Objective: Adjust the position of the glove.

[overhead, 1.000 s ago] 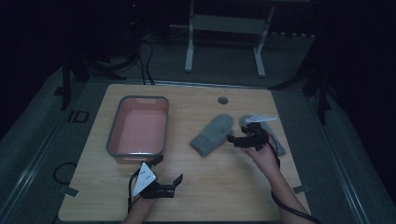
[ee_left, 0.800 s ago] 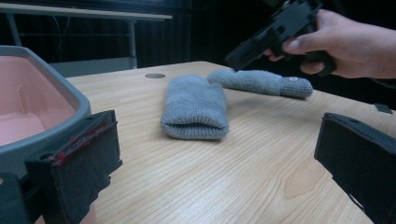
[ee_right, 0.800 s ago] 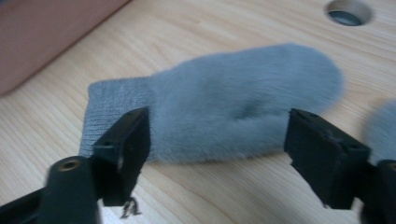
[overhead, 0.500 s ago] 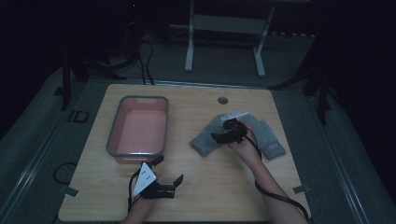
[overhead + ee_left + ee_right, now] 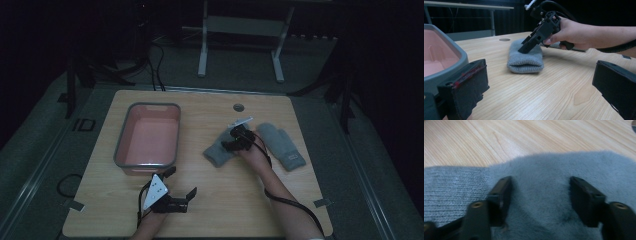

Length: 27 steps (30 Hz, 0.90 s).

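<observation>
Two grey mittens lie right of the middle of the wooden table. My right gripper (image 5: pixel 226 146) points down onto the left mitten (image 5: pixel 216 154). In the right gripper view its fingertips (image 5: pixel 503 185) are sunk into the fluffy mitten (image 5: pixel 541 167), and the jaws have just been closing with fabric between them, still well apart. The left gripper view shows that gripper (image 5: pixel 523 49) tilted onto the mitten (image 5: pixel 525 61). The other mitten (image 5: pixel 284 145) lies just to the right. My left gripper (image 5: pixel 184 181) rests open and empty near the front edge.
A pink tray with a grey rim (image 5: pixel 120 146) stands at the left, close beside my left gripper (image 5: pixel 539 82). A round hole (image 5: pixel 238 107) sits in the table's far edge. A metal stand (image 5: pixel 240 25) is on the floor beyond.
My right gripper has moved left and down, from the right mitten onto the left one, and its jaws have narrowed. The left gripper has kept still.
</observation>
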### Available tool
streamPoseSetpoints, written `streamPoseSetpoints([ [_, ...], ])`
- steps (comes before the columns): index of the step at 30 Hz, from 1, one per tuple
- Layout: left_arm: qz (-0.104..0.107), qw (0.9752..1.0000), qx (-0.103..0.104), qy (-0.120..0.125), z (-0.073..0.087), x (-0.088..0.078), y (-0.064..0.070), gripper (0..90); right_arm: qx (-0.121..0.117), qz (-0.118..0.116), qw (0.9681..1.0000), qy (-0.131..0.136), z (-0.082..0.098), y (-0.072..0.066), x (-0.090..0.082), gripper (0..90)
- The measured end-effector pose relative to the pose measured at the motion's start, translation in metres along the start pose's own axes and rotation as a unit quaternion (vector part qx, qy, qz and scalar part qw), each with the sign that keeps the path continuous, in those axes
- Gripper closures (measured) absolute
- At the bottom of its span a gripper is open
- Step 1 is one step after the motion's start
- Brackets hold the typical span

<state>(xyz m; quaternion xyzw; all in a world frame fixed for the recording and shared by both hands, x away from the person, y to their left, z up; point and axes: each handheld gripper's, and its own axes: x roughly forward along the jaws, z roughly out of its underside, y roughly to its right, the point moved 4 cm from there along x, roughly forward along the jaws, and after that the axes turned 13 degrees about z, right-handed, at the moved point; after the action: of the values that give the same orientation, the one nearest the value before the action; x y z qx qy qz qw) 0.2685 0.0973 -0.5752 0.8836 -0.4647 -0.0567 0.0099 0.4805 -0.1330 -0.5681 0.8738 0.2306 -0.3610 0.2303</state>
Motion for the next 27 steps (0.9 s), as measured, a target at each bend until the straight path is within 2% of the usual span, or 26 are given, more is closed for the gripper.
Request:
streamPoseSetpoints([
  [1,0.0,1.0,0.0,0.0,0.0,0.0,0.0,0.5,0.0,0.0,1.0,0.0,0.0,0.0,0.0,41.1],
  [2,0.0,1.0,-0.008,0.001,0.0,0.0,-0.001,0.5,-0.003,-0.005,1.0,-0.001,0.0,-0.001,0.001,44.7],
  [4,0.0,0.9999,-0.011,0.002,0.0,-0.001,-0.002,0.5,-0.024,-0.007,0.9997,0.003,0.0,-0.001,0.003,47.2],
  [5,0.001,0.9999,-0.011,0.003,0.0,-0.001,-0.002,0.5,-0.024,-0.008,0.9997,0.004,0.0,-0.001,0.003,48.2],
  [9,0.001,1.0,-0.006,0.002,0.0,0.0,0.0,0.5,-0.03,-0.005,0.9995,0.006,0.0,-0.004,0.003,61.5],
  [12,0.002,1.0,-0.008,0.003,0.0,0.0,0.0,0.5,-0.029,-0.005,0.9995,0.008,-0.001,-0.003,0.001,76.6],
  [14,0.002,1.0,-0.008,0.003,0.0,0.0,-0.001,0.5,-0.03,-0.01,0.9995,0.008,-0.002,-0.003,-0.001,82.0],
  [18,0.002,1.0,-0.008,0.001,0.0,0.0,-0.001,0.5,-0.037,-0.023,0.9989,0.016,-0.005,0.001,-0.009,84.2],
  [20,0.002,1.0,-0.009,0.002,0.0,0.0,-0.001,0.5,-0.052,-0.029,0.998,0.022,-0.005,0.001,-0.014,84.1],
  [22,0.002,1.0,-0.009,0.003,0.0,0.0,-0.001,0.5,-0.066,-0.047,0.9962,0.032,-0.004,0.001,-0.021,84.0],
  [23,0.002,1.0,-0.009,0.003,0.0,0.0,-0.001,0.5,-0.071,-0.049,0.9955,0.039,-0.005,0.001,-0.026,84.0],
  [27,0.001,1.0,-0.008,0.003,0.0,-0.001,-0.001,0.5,-0.107,-0.081,0.9894,0.055,-0.003,-0.002,-0.042,83.9],
])
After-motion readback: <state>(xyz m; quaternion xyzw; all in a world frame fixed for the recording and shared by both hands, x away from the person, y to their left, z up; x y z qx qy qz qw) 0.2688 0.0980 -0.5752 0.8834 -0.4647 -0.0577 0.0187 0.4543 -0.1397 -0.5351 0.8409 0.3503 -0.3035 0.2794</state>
